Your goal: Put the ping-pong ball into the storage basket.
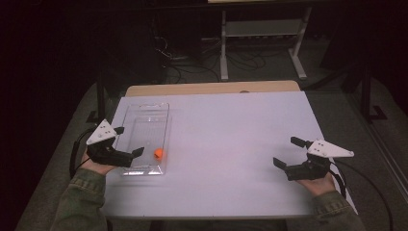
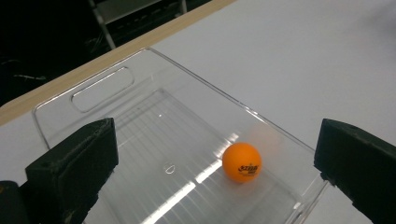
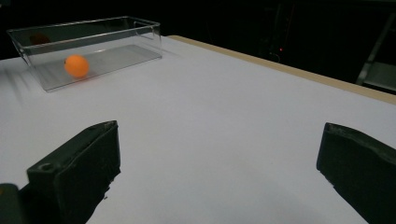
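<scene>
We see a clear plastic bin, glossy and smooth, with fine ridges across its floor that catch bright streaks of light. Inside it, the orange ball looks like smooth matt plastic with small dark print. The white tabletop looks matt and even, edged at the far side by a pale wood strip. Our left gripper has matt black, slightly grainy pads.

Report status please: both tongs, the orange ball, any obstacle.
Left tongs open, over clear bin. Right tongs open, empty, above white table. Orange ball rests inside bin. No obstacle.
</scene>
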Tool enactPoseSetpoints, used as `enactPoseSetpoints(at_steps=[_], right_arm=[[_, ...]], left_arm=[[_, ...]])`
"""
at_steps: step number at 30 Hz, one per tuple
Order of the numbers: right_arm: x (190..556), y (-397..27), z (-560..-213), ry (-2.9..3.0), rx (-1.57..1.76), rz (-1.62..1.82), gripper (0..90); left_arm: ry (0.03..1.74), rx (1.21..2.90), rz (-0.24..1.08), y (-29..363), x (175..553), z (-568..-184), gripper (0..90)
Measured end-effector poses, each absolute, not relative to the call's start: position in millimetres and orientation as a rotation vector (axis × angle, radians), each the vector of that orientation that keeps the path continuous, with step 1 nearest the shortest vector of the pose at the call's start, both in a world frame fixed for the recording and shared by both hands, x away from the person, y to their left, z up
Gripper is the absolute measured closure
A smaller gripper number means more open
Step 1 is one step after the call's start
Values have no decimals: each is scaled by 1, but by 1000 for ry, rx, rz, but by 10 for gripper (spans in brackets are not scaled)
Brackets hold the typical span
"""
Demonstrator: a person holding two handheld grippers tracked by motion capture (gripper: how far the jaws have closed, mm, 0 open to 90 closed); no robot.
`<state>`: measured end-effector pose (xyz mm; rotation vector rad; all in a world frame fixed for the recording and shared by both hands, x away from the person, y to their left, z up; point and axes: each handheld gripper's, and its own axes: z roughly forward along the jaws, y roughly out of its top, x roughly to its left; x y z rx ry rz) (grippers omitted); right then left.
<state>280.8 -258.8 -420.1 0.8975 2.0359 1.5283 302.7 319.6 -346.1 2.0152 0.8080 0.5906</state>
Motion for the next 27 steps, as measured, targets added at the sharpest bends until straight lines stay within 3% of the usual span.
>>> enactPoseSetpoints(at_steps=[27], right_arm=[[281, -259, -420, 2035, 897, 1526, 0]], left_arm=[[852, 1750, 636, 349, 278, -382, 0]])
